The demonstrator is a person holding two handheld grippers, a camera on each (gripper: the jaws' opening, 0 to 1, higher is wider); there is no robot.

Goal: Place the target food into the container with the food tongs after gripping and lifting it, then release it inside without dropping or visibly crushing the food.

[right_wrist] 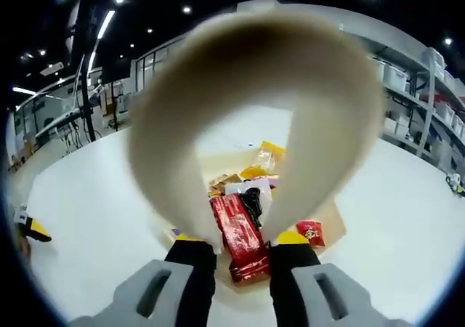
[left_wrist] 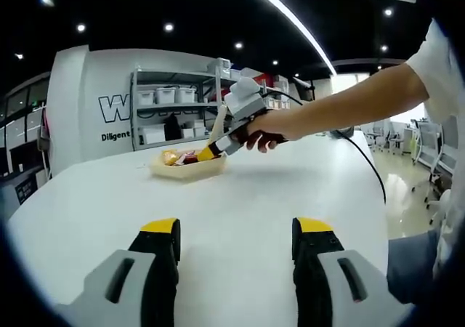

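A: What sits nearest the camera?
B: The left gripper (left_wrist: 236, 241), its yellow-tipped fingers (left_wrist: 161, 234) spread apart over bare white desk (left_wrist: 290, 189), holding nothing.
A: And farther off?
B: A person's hand (left_wrist: 263, 134) grips the right gripper (left_wrist: 212, 151), angled down into a shallow tray (left_wrist: 187, 170) of wrapped snacks (left_wrist: 174, 157).
A: Behind that?
B: A shelving unit (left_wrist: 174, 109) with white bins, against a wall.
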